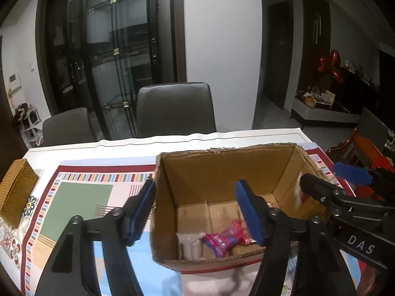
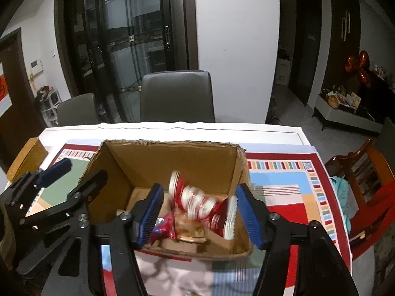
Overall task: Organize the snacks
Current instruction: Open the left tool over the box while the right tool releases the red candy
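the cardboard box stands open on the patterned mat covering the tabletop, and a blurred red-and-white snack packet sits inside it between the wide-open fingers of the right gripper, which grips nothing. a pink wrapped snack and a pale packet lie on the box floor. the left gripper is also spread wide and empty, straddling the box's left wall, with a woven basket far left.
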